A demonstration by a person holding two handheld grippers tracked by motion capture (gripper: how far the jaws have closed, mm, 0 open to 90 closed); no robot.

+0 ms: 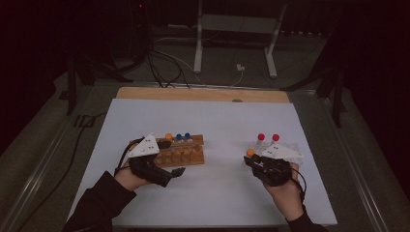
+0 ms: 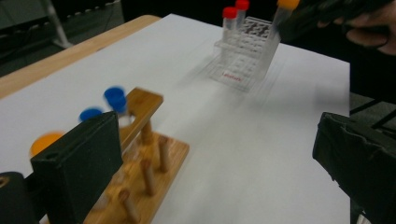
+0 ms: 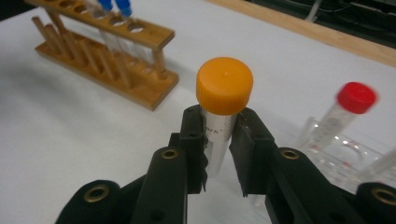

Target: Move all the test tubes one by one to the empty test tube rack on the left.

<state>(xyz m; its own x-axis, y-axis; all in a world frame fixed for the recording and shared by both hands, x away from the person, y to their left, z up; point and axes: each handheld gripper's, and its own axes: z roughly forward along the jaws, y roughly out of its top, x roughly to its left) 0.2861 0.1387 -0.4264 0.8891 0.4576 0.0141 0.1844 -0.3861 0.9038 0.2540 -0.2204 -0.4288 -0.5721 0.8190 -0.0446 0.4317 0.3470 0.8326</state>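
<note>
Risk: we drop or cock the orange tube [image 3: 219,116] going into the clear rack [image 1: 290,149]. The grip sits high, just under the cap, so the long free end can swing and catch a hole edge. It stands upright between our right gripper [image 3: 219,154] jaws, clamped on it, above the surface just beside the clear rack near the right edge. Two red tubes [image 1: 268,137] stand there already. Left gripper [image 1: 176,171] jaws are wide open, empty, by the wood rack [image 1: 186,154].
</note>
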